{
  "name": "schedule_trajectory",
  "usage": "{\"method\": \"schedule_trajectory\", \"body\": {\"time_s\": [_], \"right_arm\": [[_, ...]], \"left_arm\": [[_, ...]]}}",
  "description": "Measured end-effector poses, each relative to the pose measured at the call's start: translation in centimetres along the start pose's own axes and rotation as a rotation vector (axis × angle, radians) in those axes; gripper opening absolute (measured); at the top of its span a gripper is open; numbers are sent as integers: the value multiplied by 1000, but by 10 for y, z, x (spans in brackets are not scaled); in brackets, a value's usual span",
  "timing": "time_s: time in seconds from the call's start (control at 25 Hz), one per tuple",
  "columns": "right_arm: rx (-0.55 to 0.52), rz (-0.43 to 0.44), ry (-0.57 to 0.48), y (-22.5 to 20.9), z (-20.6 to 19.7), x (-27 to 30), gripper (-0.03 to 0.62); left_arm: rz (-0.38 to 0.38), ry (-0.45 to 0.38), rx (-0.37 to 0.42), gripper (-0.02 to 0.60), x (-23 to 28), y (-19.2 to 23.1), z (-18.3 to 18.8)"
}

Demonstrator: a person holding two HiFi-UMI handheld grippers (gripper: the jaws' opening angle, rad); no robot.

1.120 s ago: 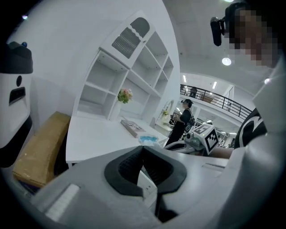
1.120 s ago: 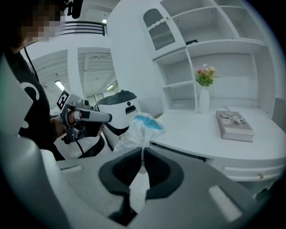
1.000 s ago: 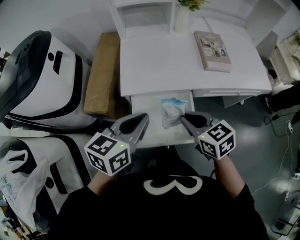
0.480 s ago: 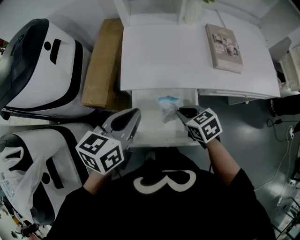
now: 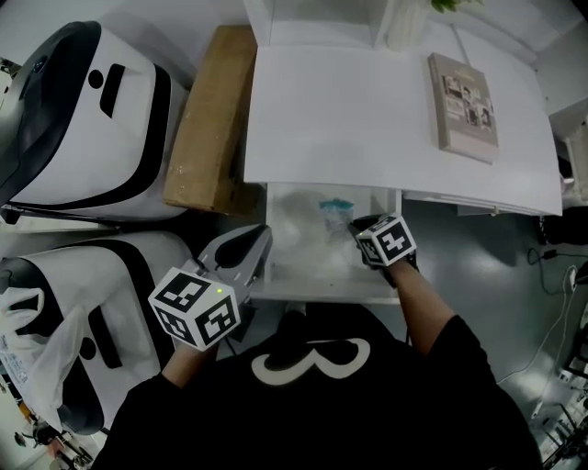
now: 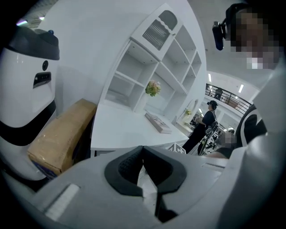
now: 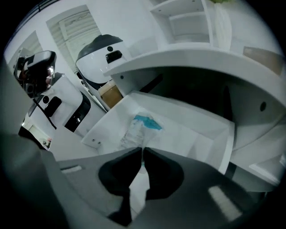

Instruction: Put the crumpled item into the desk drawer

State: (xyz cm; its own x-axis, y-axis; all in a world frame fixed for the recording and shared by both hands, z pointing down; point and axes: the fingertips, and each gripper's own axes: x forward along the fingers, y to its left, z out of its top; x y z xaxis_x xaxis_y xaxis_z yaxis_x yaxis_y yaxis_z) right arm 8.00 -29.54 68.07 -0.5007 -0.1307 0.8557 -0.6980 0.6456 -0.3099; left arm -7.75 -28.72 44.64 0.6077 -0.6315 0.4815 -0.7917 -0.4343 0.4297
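Observation:
The crumpled item (image 5: 334,212), clear plastic with a blue patch, lies low inside the open white desk drawer (image 5: 292,240). My right gripper (image 5: 355,223) reaches into the drawer from the right and is shut on the item's near end. In the right gripper view the crumpled item (image 7: 141,125) stretches from the closed tips of the right gripper (image 7: 142,150) across the drawer (image 7: 192,134) floor. My left gripper (image 5: 260,238) hovers at the drawer's left front corner. In the left gripper view the left gripper (image 6: 143,150) is shut with nothing in it.
A book (image 5: 466,106) lies on the white desk top (image 5: 340,110), with a vase (image 5: 404,23) and shelves behind. A cardboard box (image 5: 209,119) and white-and-black machines (image 5: 83,110) stand left of the desk. A plastic bag (image 5: 37,358) lies low left. A person (image 6: 206,123) stands far off.
My right gripper has carried the crumpled item forward and down into the drawer. My left gripper has stayed near the drawer's left front.

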Motion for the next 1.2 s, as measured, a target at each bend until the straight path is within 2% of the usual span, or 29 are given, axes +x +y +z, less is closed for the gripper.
{"method": "schedule_trajectory", "body": {"time_s": [0.36, 0.8, 0.92, 1.2], "right_arm": [[59, 10, 64, -17, -11, 41, 24], [91, 18, 95, -23, -25, 62, 35], [96, 17, 96, -23, -24, 62, 82], [125, 9, 53, -22, -19, 48, 144]], "left_arm": [[38, 16, -39, 9, 6, 21, -7], [54, 27, -52, 9, 10, 33, -11], [51, 26, -49, 9, 10, 33, -11], [32, 17, -39, 9, 6, 28, -10]]}}
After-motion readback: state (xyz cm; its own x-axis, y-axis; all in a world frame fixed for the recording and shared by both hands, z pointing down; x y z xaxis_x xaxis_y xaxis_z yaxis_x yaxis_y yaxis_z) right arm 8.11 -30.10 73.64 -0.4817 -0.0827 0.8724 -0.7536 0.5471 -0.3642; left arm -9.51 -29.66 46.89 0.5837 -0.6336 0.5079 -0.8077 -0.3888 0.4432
